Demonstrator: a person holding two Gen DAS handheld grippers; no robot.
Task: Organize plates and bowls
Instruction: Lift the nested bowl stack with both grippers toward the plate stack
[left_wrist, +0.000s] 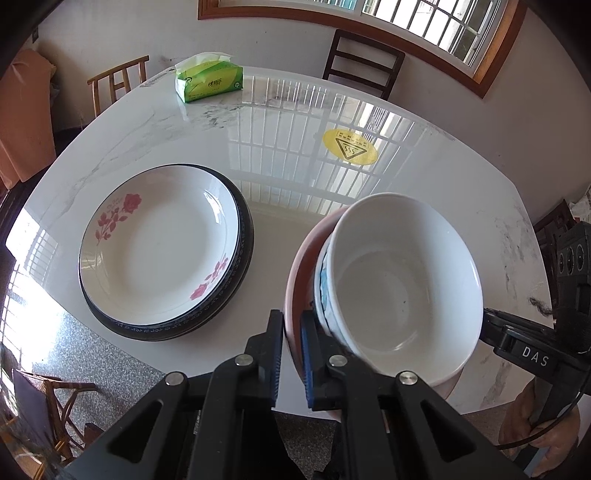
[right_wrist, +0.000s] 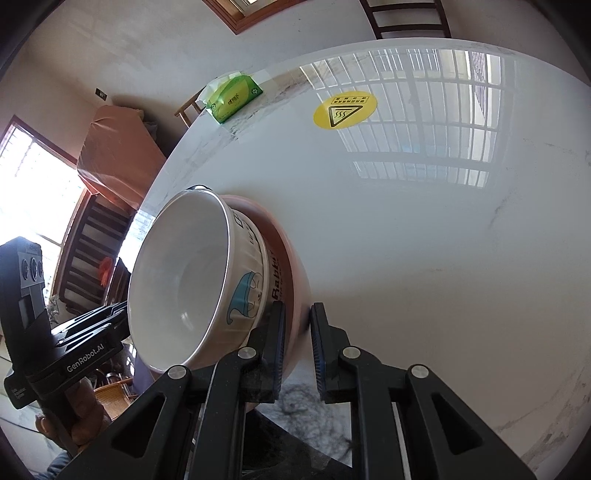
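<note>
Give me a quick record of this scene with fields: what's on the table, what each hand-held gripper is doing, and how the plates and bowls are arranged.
table: white marble top
plates: floral plate stacked on a dark-rimmed plate, at left
bowls: white bowl nested in a pink bowl, tilted
left hand-held gripper: shut on the pink bowl's rim
right hand-held gripper: shut on the pink bowl's opposite rim
tissue pack: green, far side of the table
sticker: yellow, heat warning

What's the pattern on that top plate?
The top plate is white with pink rose prints and a thin dark rim line. The left wrist view shows it best.
</note>
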